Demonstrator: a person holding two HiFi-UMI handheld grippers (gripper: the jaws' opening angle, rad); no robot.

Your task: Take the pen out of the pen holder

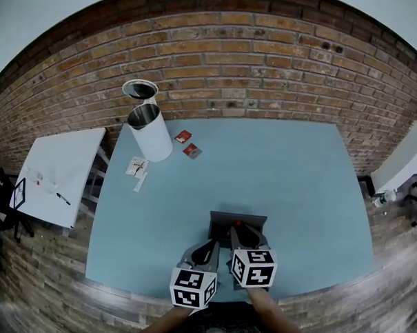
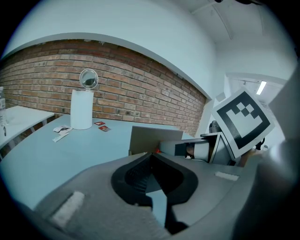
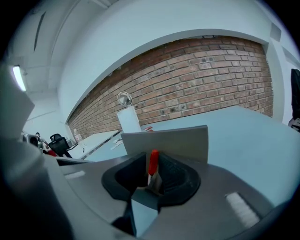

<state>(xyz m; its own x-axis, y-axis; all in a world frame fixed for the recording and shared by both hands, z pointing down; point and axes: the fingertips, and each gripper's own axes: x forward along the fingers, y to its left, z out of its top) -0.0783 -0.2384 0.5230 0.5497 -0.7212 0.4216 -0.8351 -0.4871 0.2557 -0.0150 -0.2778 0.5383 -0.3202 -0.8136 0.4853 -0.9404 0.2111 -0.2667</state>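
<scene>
A grey pen holder (image 1: 238,218) stands near the front edge of the blue table (image 1: 277,165). A red pen (image 1: 238,224) sticks up at the holder's near side. My right gripper (image 1: 241,233) is shut on that pen; in the right gripper view the red pen (image 3: 153,162) stands upright between the jaws, just in front of the holder's grey wall (image 3: 183,140). My left gripper (image 1: 208,248) sits just left of the holder, jaws together with nothing between them. From the left gripper view, the holder (image 2: 147,138) is straight ahead with a bit of red pen (image 2: 158,151) beside it.
A white cylinder (image 1: 152,134) and a round mirror (image 1: 140,90) stand at the table's far left by the brick wall. Two red packets (image 1: 187,143) and some paper slips (image 1: 137,168) lie near them. A white side table (image 1: 60,173) stands to the left.
</scene>
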